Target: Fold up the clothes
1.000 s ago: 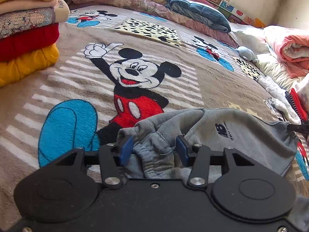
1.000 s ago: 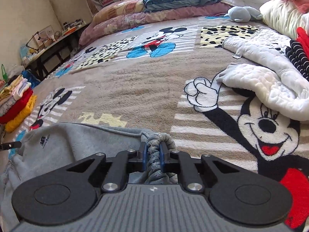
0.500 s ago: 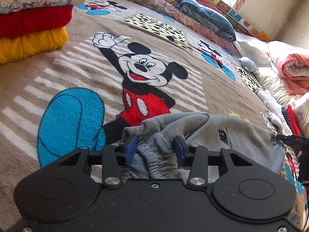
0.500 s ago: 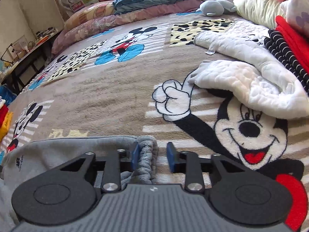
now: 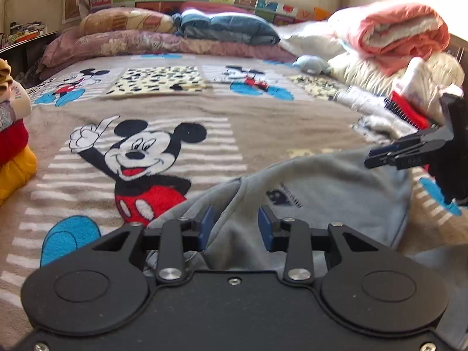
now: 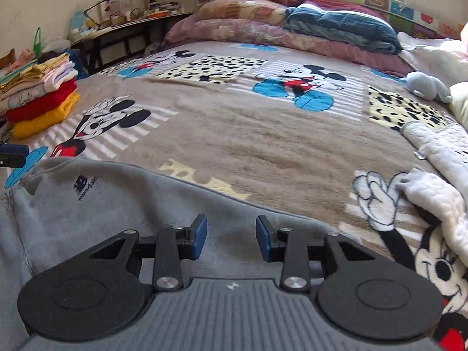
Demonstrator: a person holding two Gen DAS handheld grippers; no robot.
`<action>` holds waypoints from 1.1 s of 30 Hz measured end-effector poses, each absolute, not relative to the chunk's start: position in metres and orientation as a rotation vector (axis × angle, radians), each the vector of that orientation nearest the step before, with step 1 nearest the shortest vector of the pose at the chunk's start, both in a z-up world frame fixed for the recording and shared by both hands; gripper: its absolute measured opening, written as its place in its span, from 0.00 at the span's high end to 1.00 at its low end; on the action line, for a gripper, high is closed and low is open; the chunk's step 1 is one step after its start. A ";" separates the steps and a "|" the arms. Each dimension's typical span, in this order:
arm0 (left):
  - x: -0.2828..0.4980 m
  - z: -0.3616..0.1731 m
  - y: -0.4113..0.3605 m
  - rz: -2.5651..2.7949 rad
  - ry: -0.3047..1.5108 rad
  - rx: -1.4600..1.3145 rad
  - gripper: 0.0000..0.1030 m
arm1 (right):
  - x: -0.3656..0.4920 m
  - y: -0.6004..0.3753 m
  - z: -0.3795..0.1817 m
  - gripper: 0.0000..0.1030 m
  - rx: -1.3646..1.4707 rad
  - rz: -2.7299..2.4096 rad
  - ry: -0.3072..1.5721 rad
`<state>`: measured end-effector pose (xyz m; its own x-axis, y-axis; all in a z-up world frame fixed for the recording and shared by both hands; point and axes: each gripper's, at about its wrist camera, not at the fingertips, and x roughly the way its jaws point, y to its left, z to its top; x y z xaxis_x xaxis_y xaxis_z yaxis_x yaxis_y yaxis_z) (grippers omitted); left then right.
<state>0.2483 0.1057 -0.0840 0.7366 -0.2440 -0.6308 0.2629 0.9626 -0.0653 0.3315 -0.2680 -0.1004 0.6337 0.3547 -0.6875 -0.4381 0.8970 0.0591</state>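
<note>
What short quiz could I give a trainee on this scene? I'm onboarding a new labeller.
1. Which colour is the bottom item of the folded stack? A red, B yellow, C blue.
2. True or false: the right tool is clamped on the grey garment.
3. What lies on the right side of the blanket in the right wrist view?
Key: 1 B. 2 False: its jaws stand apart, pinching nothing. 3 A white quilted garment.
</note>
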 end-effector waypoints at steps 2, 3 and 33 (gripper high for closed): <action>0.259 -0.102 0.106 -0.177 0.751 0.085 0.72 | 0.338 -0.262 -0.113 0.63 -0.162 0.396 0.788; 0.260 -0.103 0.109 -0.175 0.759 0.058 0.73 | 0.342 -0.259 -0.120 0.61 -0.184 0.367 0.802; 0.247 -0.080 0.103 -0.255 0.669 -0.080 0.61 | 0.341 -0.238 -0.098 0.71 -0.115 0.315 0.769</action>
